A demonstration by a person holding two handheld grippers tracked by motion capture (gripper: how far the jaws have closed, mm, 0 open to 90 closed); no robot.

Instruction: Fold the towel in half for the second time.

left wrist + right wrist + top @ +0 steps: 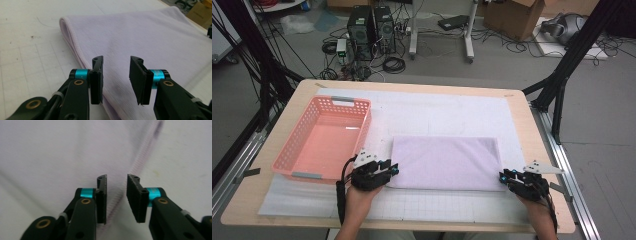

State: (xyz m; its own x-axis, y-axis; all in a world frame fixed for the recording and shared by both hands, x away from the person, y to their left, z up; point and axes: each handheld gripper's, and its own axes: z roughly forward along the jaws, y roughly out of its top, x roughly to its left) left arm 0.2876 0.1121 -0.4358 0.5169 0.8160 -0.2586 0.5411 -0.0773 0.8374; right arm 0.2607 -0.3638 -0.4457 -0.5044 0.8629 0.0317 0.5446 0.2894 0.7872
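Both hand-held grippers (393, 168) (504, 177) released, jaws apart, at folded lilac towel's (446, 162) near corners.

**Folded towel at the table's middle, basket to its left**

The folded towel (445, 162) lies on the mat (437, 112). The basket (294, 150) sits at its nine o'clock. The left gripper (393, 169) is at seven o'clock, the right gripper (503, 177) at four.

1. A grey floor (512, 70) is lying beyond the bench (522, 125).
2. Two computer towers (372, 32) are standing amid tangled cables (393, 64).
3. A cardboard box (516, 17) is sitting far right.
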